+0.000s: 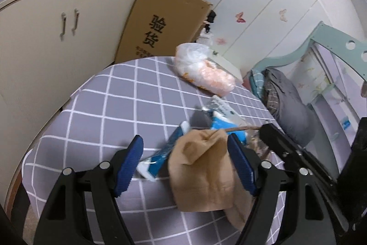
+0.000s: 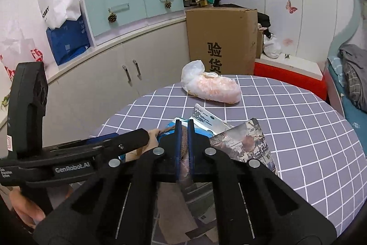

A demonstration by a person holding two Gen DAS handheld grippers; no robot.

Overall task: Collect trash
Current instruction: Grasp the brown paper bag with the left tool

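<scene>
The left wrist camera sits just behind its own blue fingers (image 1: 128,167) and looks steeply down, very near, on the checked table (image 1: 96,107); the cabinet (image 1: 45,43) is at 10 o'clock and the cardboard box (image 1: 160,24) at 12. The right wrist camera looks down at about the same slope, from close above the table (image 2: 298,121), with the box (image 2: 220,38) at 12 o'clock. Both views share the table, the box and the plastic bag (image 1: 201,68) (image 2: 211,84).
</scene>
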